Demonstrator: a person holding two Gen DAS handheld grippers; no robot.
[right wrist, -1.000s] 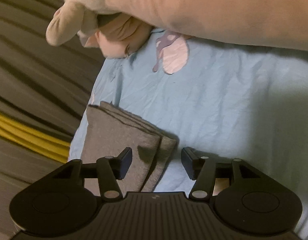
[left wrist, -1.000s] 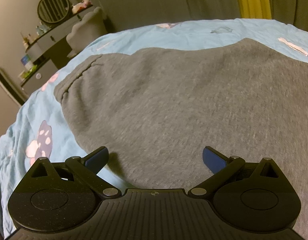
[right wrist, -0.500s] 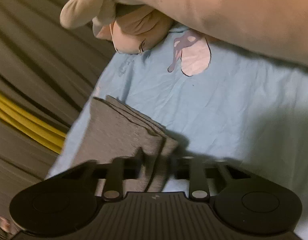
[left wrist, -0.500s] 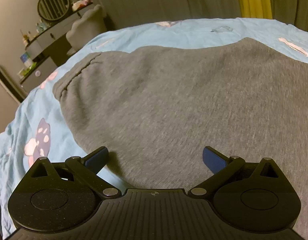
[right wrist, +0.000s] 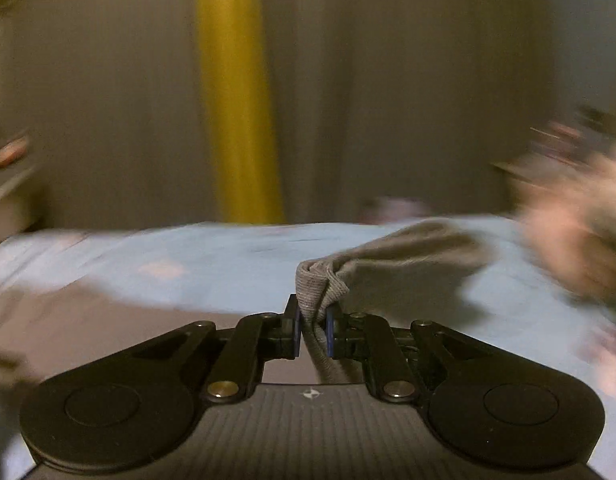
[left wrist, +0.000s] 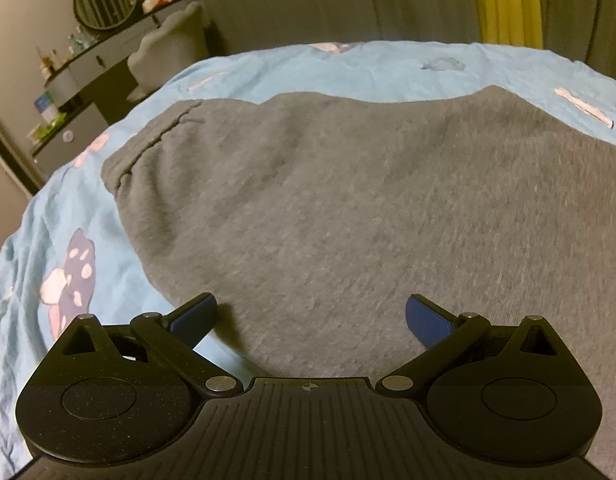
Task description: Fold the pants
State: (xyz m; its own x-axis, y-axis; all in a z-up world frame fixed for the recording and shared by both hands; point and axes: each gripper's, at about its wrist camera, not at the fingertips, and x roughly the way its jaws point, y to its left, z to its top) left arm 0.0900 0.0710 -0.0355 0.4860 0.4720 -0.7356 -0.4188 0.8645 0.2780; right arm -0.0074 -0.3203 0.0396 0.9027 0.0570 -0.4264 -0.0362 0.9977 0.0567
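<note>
Right gripper (right wrist: 312,326) grasps a hem of the grey pants (left wrist: 348,208); its jaws have just been closing on it.

The pants lie spread on the blue sheet (left wrist: 348,68); left gripper (left wrist: 310,314) hovers above them, jaws wide apart, nothing between.

The left wrist camera looks steeply down past its claw (left wrist: 310,312), close over grey pants (left wrist: 348,208) on a blue-sheeted bed (left wrist: 348,68). The right wrist view, badly blurred, seems to face nearly level across the same bed beyond its claw (right wrist: 312,328), toward shared curtains (right wrist: 388,80).
</note>
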